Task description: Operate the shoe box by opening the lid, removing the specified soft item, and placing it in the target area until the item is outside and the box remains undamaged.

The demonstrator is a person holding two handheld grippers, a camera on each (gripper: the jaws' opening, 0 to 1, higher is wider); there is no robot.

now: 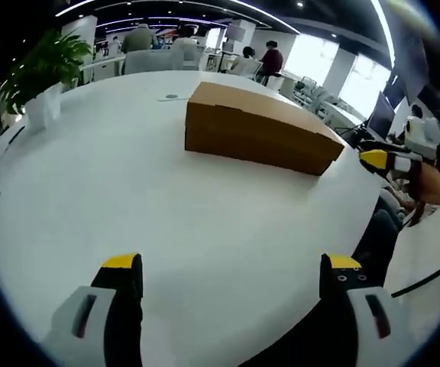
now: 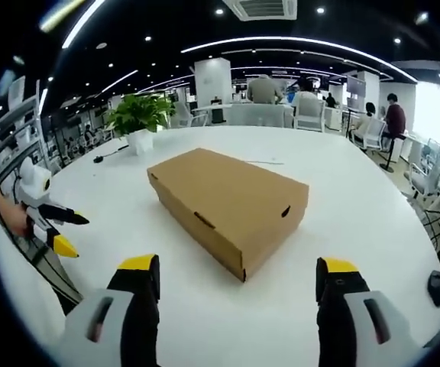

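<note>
So, going left to right in the left gripper view: there's a leafy green potted plant in a white pot (image 1: 43,73) at the far left edge of the big white tabletop (image 1: 128,199), with a thin dark cable (image 1: 2,153) lying near that edge. The left hand-held gripper (image 1: 231,275) sits near the bottom with its yellow-tipped black jaws spread wide, nothing between them, hovering over bare tabletop. Further out, right of centre, is the plain brown cardboard shoe box (image 1: 258,126), lid closed flat, well apart from the jaws. Just beyond its far left corner there's a small round grey disc (image 1: 172,97) set in the tabletop. At the right edge the other hand-held gripper pokes in, yellow tip showing, held in a person's hand.

In the right gripper view, the left hand-held gripper (image 2: 59,229) comes in at the far left edge, beside the tabletop (image 2: 342,206) rim. The same plant (image 2: 138,116) is far left. The shoe box (image 2: 228,202) lies in the middle, turned at an angle so a corner points toward the camera, lid still shut, two little dark slots on its near sides. The right hand-held gripper (image 2: 237,283) is also wide open and empty, with the box's near corner right between and just ahead of the jaws, not touching. People and office chairs are in the far background.
</note>
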